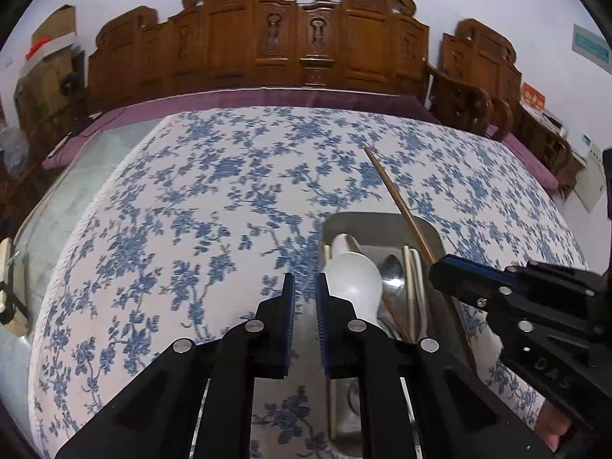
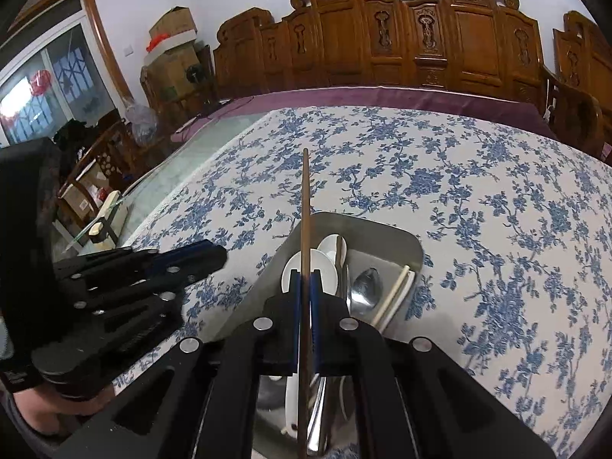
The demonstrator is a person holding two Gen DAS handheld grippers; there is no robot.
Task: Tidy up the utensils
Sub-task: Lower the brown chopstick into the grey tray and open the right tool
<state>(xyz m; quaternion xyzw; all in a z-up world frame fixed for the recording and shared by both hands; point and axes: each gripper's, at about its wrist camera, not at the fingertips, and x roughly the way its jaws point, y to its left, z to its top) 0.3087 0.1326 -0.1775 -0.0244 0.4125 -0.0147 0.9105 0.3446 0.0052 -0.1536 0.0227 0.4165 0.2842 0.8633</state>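
Observation:
A metal tray (image 2: 386, 234) sits on the blue-flowered tablecloth and holds white ceramic spoons (image 2: 325, 256), a metal spoon (image 2: 366, 287) and pale chopsticks (image 2: 394, 295). My right gripper (image 2: 305, 290) is shut on a brown wooden chopstick (image 2: 305, 199), held over the tray and pointing away. In the left wrist view the chopstick (image 1: 397, 199) slants over the tray (image 1: 336, 225), gripped by the right gripper (image 1: 440, 267). My left gripper (image 1: 306, 287) is empty, its jaws a narrow gap apart, just left of the tray beside a white spoon (image 1: 354, 275). It also shows in the right wrist view (image 2: 218, 256).
The tablecloth (image 1: 191, 210) covers a glass-topped table (image 1: 57, 210) whose bare edge shows at the left. A carved wooden bench (image 1: 298, 46) with a purple cushion runs along the far side. Boxes (image 2: 172, 34) and clutter stand at the far left.

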